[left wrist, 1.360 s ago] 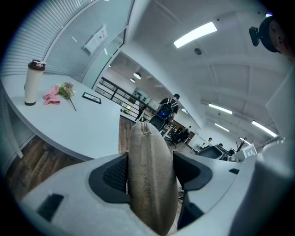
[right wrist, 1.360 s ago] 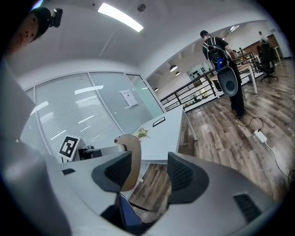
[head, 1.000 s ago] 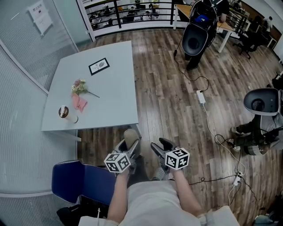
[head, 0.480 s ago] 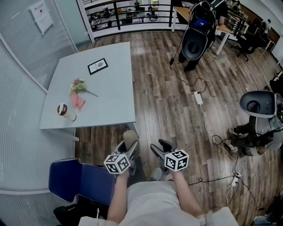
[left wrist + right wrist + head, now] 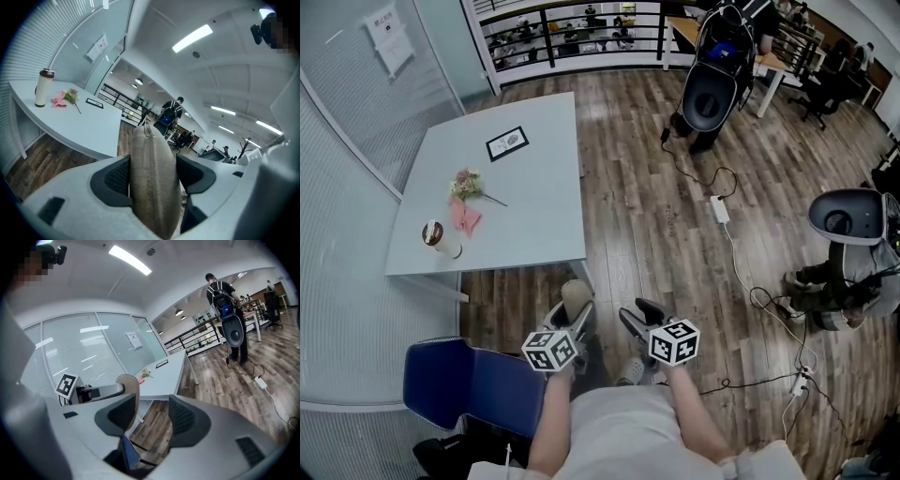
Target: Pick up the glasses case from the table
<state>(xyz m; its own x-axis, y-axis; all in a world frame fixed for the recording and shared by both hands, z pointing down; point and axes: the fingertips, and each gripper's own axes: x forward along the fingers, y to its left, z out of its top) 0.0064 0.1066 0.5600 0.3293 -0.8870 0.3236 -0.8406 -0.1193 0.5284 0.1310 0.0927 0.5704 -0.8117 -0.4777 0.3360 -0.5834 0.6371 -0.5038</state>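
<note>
A tan, oval glasses case [image 5: 577, 296] is held off the table, below the table's near edge, with my left gripper [image 5: 574, 312] shut on it. In the left gripper view the case [image 5: 152, 183] stands on edge and fills the gap between the dark pads. My right gripper [image 5: 638, 315] hangs just right of it, apart from the case. Its jaws are closing with nothing between them, and only floor shows through the gap in the right gripper view [image 5: 152, 416]. That view also has the case [image 5: 130, 383] at its left.
The pale table [image 5: 539, 202] carries a lidded cup [image 5: 434, 236], a pink cloth [image 5: 469, 218], a small flower sprig [image 5: 467, 183] and a black-framed card [image 5: 508, 142]. A blue chair [image 5: 469, 380] stands lower left. Robots [image 5: 712, 84] and cables [image 5: 741, 253] occupy the wood floor at right.
Both grippers keep their place in the head view and the case stays in the left one. The table and floor have shifted only slightly in the picture.
</note>
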